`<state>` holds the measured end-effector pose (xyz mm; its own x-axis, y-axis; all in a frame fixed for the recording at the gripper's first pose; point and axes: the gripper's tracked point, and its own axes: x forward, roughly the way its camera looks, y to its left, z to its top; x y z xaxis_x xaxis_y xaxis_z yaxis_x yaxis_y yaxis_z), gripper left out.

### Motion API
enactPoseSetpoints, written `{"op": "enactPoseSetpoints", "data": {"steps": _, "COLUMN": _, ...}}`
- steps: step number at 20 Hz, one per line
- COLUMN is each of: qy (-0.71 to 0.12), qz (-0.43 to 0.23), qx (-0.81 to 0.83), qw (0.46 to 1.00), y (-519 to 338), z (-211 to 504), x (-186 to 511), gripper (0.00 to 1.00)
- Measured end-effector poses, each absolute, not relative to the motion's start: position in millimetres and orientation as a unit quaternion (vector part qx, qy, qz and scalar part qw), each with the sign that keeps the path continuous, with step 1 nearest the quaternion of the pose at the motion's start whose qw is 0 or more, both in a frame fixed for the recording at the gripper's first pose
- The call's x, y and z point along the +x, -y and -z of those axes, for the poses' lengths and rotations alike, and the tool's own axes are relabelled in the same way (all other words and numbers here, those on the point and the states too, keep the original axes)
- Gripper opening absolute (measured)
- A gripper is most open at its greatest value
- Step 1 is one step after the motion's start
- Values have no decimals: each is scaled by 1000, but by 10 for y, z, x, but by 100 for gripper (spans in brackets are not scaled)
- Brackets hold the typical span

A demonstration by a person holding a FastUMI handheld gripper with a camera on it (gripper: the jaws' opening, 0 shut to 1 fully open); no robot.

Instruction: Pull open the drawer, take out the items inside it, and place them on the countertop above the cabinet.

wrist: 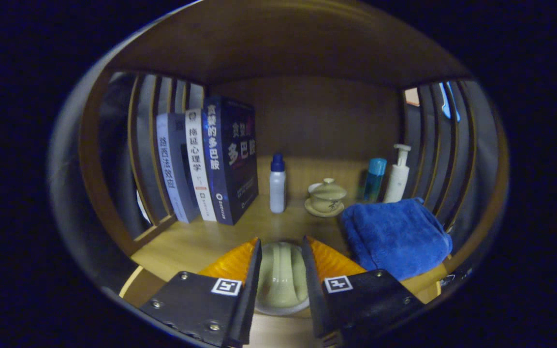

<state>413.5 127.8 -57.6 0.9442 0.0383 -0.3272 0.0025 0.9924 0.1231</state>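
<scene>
Gripper view, bottom centre: the fingers (281,263) are clamped on a pale ribbed cup (281,278), held over the wooden table (196,241), books upper left

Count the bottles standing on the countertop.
3. A white bottle with blue cap stands beside the books; a blue bottle and a white pump bottle stand behind the blue towel. The gripper holds a pale ribbed item between its jaws.
</scene>
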Motion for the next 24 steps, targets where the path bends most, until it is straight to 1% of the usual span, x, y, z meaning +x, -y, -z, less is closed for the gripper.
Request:
{"op": "enactPoseSetpoints", "data": {"steps": 1, "qy": -153, "qz": -11, "qx": 58, "qw": 986, "y": -1257, "z": 475, "x": 4012, "gripper": 48}}
{"op": "enactPoseSetpoints", "data": {"steps": 6, "qy": -108, "qz": -28, "qx": 53, "qw": 992, "y": -1216, "z": 106, "x": 3231, "gripper": 48}}
{"op": "enactPoseSetpoints", "data": {"steps": 13, "qy": -107, "qz": -18, "qx": 81, "qw": 991, "y": -1144, "z": 298, "x": 2263, "gripper": 48}}
{"op": "enactPoseSetpoints", "data": {"steps": 16, "qy": -112, "qz": -11, "qx": 86, "qw": 990, "y": -1140, "z": 463, "x": 1936, "gripper": 59}}
{"op": "enactPoseSetpoints", "data": {"steps": 19, "qy": -112, "qz": 3, "qx": 74, "qw": 991, "y": -1127, "z": 632, "x": 1615, "gripper": 86}}
{"op": "enactPoseSetpoints", "data": {"steps": 24, "qy": -109, "qz": 36, "qx": 44, "qw": 992, "y": -1164, "z": 868, "x": 1177, "gripper": 98}}
